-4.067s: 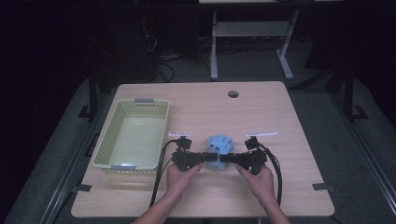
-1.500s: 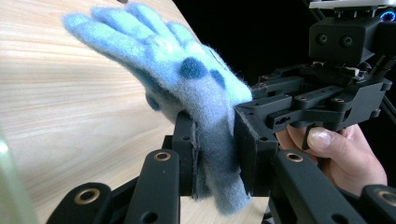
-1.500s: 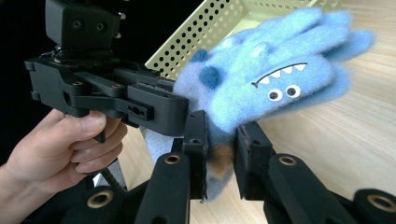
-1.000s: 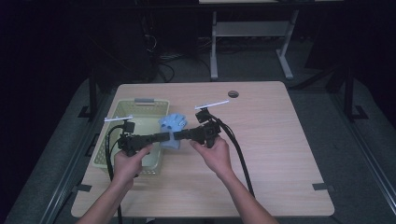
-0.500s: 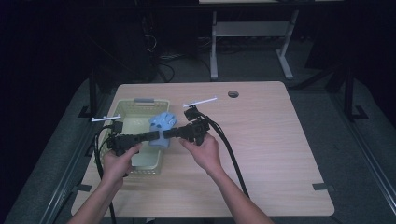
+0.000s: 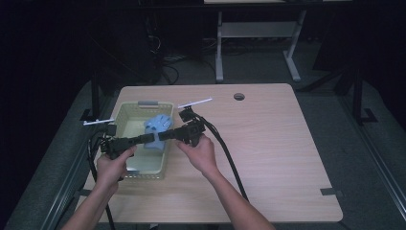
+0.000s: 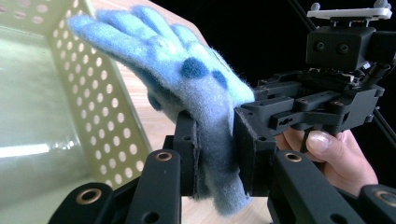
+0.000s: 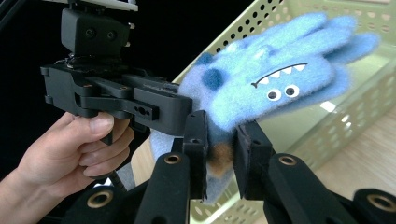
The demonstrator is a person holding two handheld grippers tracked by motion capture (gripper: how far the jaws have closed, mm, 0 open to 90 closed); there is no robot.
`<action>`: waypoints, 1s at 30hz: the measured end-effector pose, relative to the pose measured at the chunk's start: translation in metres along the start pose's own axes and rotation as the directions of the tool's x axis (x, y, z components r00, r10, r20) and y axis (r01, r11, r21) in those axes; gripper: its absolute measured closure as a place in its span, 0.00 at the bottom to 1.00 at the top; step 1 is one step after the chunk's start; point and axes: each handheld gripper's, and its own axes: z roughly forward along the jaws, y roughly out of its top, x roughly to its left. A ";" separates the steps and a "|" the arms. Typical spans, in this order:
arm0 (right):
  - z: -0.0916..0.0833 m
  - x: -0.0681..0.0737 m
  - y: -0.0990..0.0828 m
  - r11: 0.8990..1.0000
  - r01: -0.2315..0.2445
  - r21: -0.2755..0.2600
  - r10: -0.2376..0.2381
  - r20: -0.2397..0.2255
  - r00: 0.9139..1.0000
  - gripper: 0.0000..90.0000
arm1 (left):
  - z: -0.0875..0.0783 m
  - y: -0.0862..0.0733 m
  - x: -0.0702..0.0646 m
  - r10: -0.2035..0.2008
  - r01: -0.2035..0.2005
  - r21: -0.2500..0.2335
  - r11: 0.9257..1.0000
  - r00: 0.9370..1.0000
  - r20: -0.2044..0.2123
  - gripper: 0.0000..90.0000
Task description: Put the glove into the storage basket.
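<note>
Glove (image 6: pixel 157 128) now over basket (image 6: pixel 125 111), cuff between both grippers' jaws.

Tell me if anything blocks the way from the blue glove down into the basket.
Nothing visible does. The blue glove hangs clamped between the left gripper and the right gripper, above the near right part of the basket. The basket's top is open, and the floor below the glove looks bare.

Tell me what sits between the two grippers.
The blue glove, pinched from each side by the left gripper and right gripper above the basket, in the high view.
</note>
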 end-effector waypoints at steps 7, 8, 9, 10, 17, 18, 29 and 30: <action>0.010 0.002 0.003 1.000 0.006 0.005 -0.006 -0.004 1.000 0.85 | -0.009 0.001 0.006 -0.015 0.015 -0.011 1.000 1.000 -0.014 0.79; 0.013 0.002 0.005 1.000 0.004 0.008 -0.003 -0.006 1.000 0.85 | -0.011 0.001 0.008 -0.030 0.030 -0.016 0.999 0.999 -0.018 0.79; 0.015 0.002 0.005 1.000 0.000 0.009 0.000 -0.006 1.000 0.85 | -0.012 0.002 0.010 -0.027 0.027 -0.016 1.000 0.999 -0.018 0.79; 0.017 0.002 0.006 1.000 0.003 0.005 -0.003 -0.009 1.000 0.85 | -0.013 0.002 0.011 -0.027 0.027 -0.019 0.999 0.999 -0.020 0.79; 0.031 0.000 0.006 1.000 -0.016 0.021 0.016 -0.033 0.999 0.85 | -0.023 0.001 0.020 -0.044 0.044 -0.008 0.999 0.998 -0.042 0.80; 0.034 0.000 0.007 0.999 -0.020 0.025 0.021 -0.033 0.999 0.85 | -0.024 0.001 0.022 -0.045 0.045 -0.009 0.999 0.998 -0.045 0.80; 0.057 -0.002 0.008 0.999 -0.037 0.032 0.038 -0.034 0.999 0.85 | -0.034 0.001 0.036 -0.065 0.064 -0.009 0.998 0.995 -0.081 0.81; 0.060 -0.003 0.008 0.999 -0.042 0.034 0.043 -0.033 0.999 0.85 | -0.035 0.002 0.038 -0.058 0.058 -0.006 0.998 0.994 -0.087 0.81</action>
